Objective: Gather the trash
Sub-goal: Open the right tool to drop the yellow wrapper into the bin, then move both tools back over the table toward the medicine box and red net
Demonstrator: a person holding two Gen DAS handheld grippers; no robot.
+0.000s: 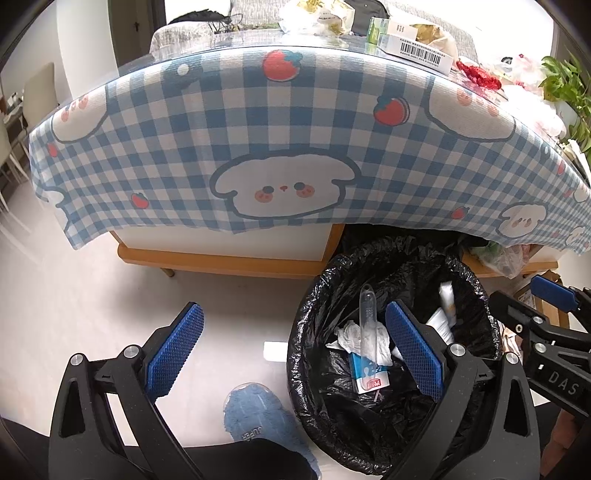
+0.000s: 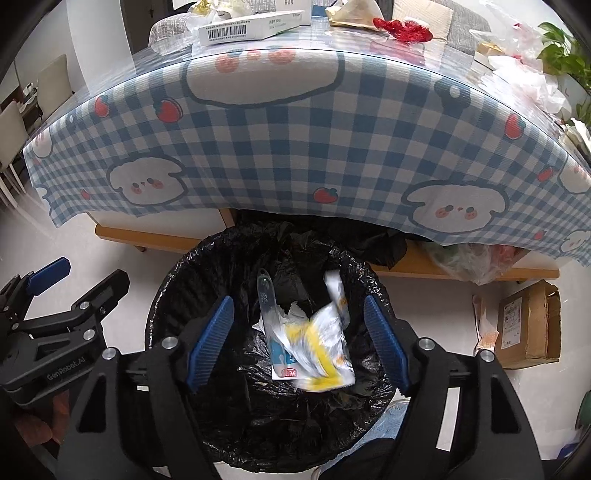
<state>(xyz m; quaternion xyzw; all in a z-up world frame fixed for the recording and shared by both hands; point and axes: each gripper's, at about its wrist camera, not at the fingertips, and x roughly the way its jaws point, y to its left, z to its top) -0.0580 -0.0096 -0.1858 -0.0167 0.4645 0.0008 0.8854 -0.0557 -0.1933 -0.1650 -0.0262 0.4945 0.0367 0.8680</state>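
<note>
Pale, glossy floor (image 1: 92,295), light grey-white, with window glare. A blue fuzzy slipper (image 1: 258,417) shows at the bottom edge of the left wrist view, just beside the bin.

Bench (image 1: 221,262): white body on a wooden base with short legs, draped in a blue-and-white checked cloth (image 1: 280,147) printed with cartoon puppies and strawberries. The cloth hangs well over the front edge. Under clear film on top, clutter at the far side: a white box with barcode (image 2: 236,27), red crinkled wrapper (image 2: 402,27), plastic bags (image 2: 532,81). Green leafy plant (image 1: 565,81) at the right end. Pale chairs (image 2: 22,122) stand far left. Cardboard box (image 2: 528,328) sits on the floor, right of the bin, under the bench's overhang.

Bin with black liner (image 2: 173,295) stands on the floor against the bench front. Trash inside: clear plastic scoop (image 1: 367,321), crumpled white tissue (image 1: 351,338), blue-and-white carton (image 1: 369,376), white tube (image 1: 441,325).

Right tongs (image 2: 299,343) poised over the bin mouth, blue pads spread wide, nothing pressed between them. A yellow-and-white wrapper (image 2: 325,350), motion-blurred, lies between and below the pads, over the other trash in the bin.

Left tongs (image 1: 295,354) apart and empty, straddling the bin's left rim: one pad over floor, the other over the bin.
</note>
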